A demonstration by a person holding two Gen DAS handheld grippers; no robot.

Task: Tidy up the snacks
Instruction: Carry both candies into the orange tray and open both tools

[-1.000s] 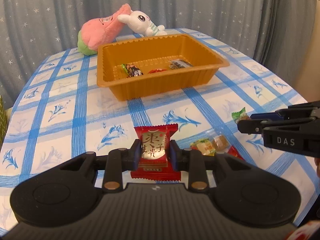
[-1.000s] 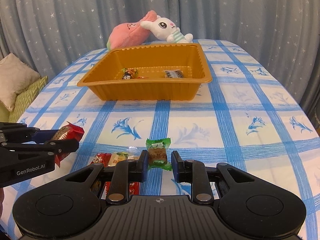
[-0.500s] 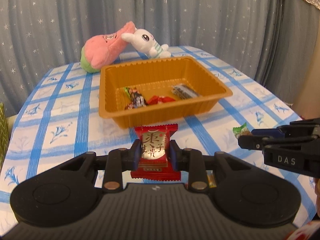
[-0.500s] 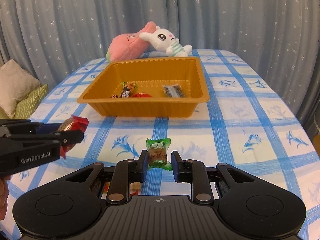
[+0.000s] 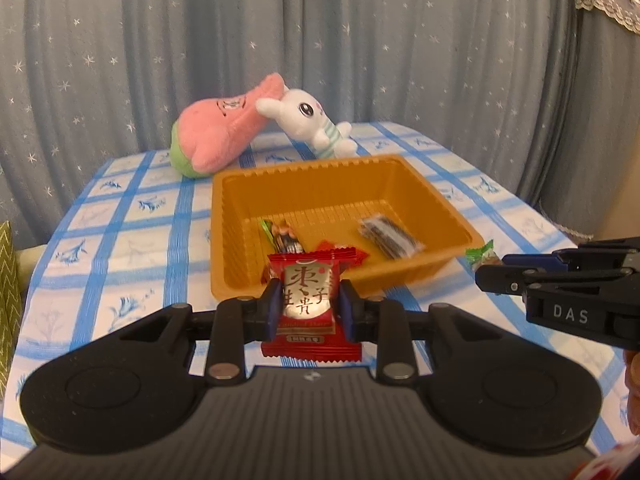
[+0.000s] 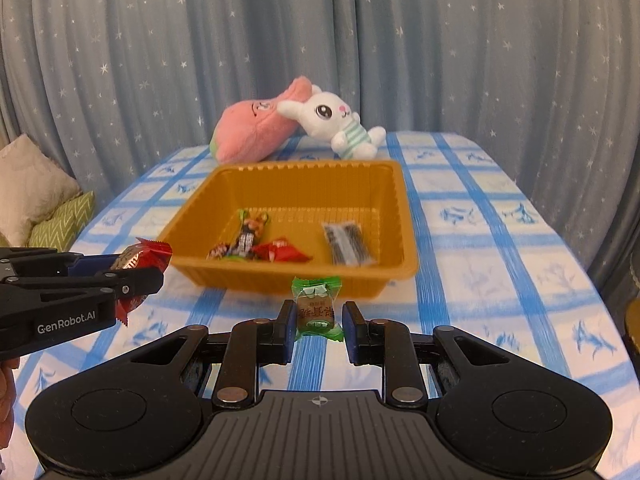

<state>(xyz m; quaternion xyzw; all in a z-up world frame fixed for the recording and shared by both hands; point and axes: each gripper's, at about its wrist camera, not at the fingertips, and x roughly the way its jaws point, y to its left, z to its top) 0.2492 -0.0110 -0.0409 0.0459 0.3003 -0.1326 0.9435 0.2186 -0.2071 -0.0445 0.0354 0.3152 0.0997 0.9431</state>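
The left gripper (image 5: 307,307), matte black plastic with blue pads, was clenched on a glossy red packet (image 5: 310,312), a flat crinkled wrapper with saw-tooth ends and a pale, shiny panel of printed characters on its face. The packet stood upright between the pads, held above the tablecloth just short of the near wall of the tray (image 5: 404,276).

The right gripper (image 6: 317,322), of the same black build, was clamped on a small green candy (image 6: 316,309), a clear green wrapper twisted around a brown block. It too hung in front of the tray's near rim, in the air.

Both tools pointed forward and downward toward the tray, side by side, each showing at the edge of the other's view.

The tray was a thin moulded orange-brown plastic rectangle with a ribbed floor, sloped walls and a flared lip. Inside lay a few snacks: a dark striped clear sachet (image 6: 347,243) on the right, a red wrapper (image 6: 280,254) near the middle, and a mixed-colour twist candy (image 6: 250,232) on the left.

It sat on a tablecloth (image 6: 480,248) of white cloth with blue checks and flower prints. At the far edge lay two soft toys, a pink plush (image 5: 216,136) and a white rabbit (image 5: 308,120), touching. Behind hung a grey star-dotted curtain (image 5: 360,40) in folds.
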